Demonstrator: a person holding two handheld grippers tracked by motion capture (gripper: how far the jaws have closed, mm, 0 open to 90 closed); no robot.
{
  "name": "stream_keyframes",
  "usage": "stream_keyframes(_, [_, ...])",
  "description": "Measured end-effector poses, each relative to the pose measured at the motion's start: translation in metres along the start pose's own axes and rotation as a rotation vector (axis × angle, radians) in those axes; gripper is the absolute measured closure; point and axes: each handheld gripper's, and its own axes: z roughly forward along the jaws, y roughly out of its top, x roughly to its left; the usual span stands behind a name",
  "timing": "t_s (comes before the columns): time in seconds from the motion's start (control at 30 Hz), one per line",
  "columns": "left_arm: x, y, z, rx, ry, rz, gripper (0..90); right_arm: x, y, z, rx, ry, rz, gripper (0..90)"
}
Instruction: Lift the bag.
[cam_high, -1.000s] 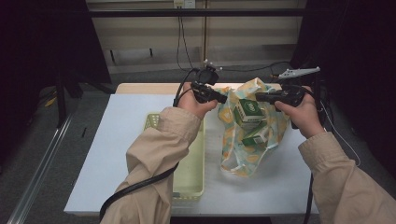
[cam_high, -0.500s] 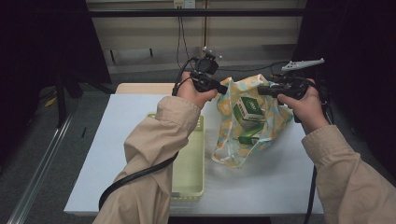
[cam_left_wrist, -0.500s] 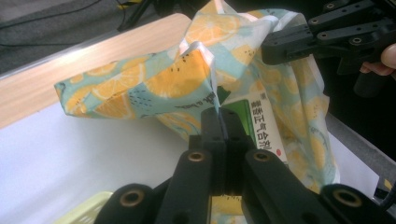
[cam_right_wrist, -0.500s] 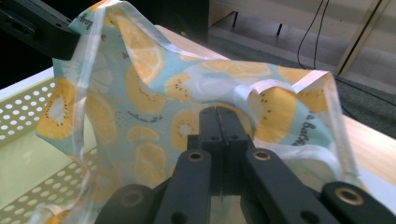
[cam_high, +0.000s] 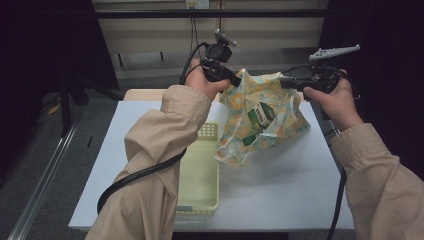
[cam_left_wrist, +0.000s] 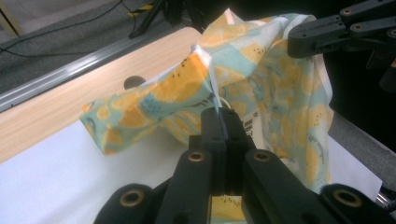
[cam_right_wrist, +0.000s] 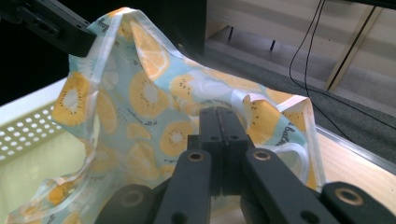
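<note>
A dim room with dark curtains at the sides and pale wall panels behind frames a white-topped desk (cam_high: 280, 190) with a wooden strip along its far edge. On the desk's left half lies a pale yellow-green basket (cam_high: 200, 180) with perforated walls, nothing visible inside it. To its right hangs a thin plastic bag (cam_high: 260, 120) printed with orange and kiwi slices on pale blue, held up by its top edge between the two hands — its lower corner trails near the desk beside the basket.

The left claw (cam_high: 231, 79) is clenched on one side of the bag's mouth; in the left gripper view the film is pinched between the closed jaws (cam_left_wrist: 223, 122) and drapes away to either side. The right claw (cam_high: 286, 81) is likewise clenched on the opposite rim, and the right gripper view shows the printed film bunched at its closed tips (cam_right_wrist: 220, 122).

Through the translucent film a green-and-white carton (cam_high: 261, 114) shows, sagging into the middle of the bag. Gripping opposite edges keeps the mouth uppermost, so the weight of the contents hangs below the two hold points rather than spilling. The bag sits just beside the basket, not over it — my reading is that the contents are meant for that basket, which would call for carrying the bag leftward and tipping it.
</note>
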Motion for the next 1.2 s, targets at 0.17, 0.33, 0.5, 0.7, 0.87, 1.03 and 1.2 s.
stream_keyframes(0.17, [0.003, 0.007, -0.007, -0.004, -0.002, -0.003, 90.0, 0.004, 0.008, -0.005, -0.011, 0.006, -0.005, 90.0])
stream_keyframes(0.33, [0.004, 0.015, -0.018, -0.001, 0.009, 0.000, 90.0, 0.010, 0.019, -0.011, -0.026, 0.006, -0.019, 90.0])
stream_keyframes(0.5, [0.009, 0.025, -0.032, -0.001, 0.032, 0.005, 90.0, 0.018, 0.033, -0.016, -0.040, 0.026, -0.041, 90.0])
stream_keyframes(0.7, [0.020, 0.015, -0.029, 0.012, 0.028, -0.018, 90.0, 0.022, 0.025, -0.001, -0.029, 0.064, -0.024, 90.0])
stream_keyframes(0.87, [0.026, 0.007, -0.028, 0.011, 0.031, -0.032, 90.0, 0.024, 0.022, 0.008, -0.021, 0.072, -0.023, 90.0])
stream_keyframes(1.03, [0.033, -0.005, -0.031, 0.021, 0.037, -0.040, 90.0, 0.029, 0.021, 0.015, -0.013, 0.081, -0.027, 90.0])
stream_keyframes(1.2, [0.040, -0.018, -0.033, 0.027, 0.039, -0.055, 90.0, 0.035, 0.018, 0.021, -0.014, 0.092, -0.030, 90.0])
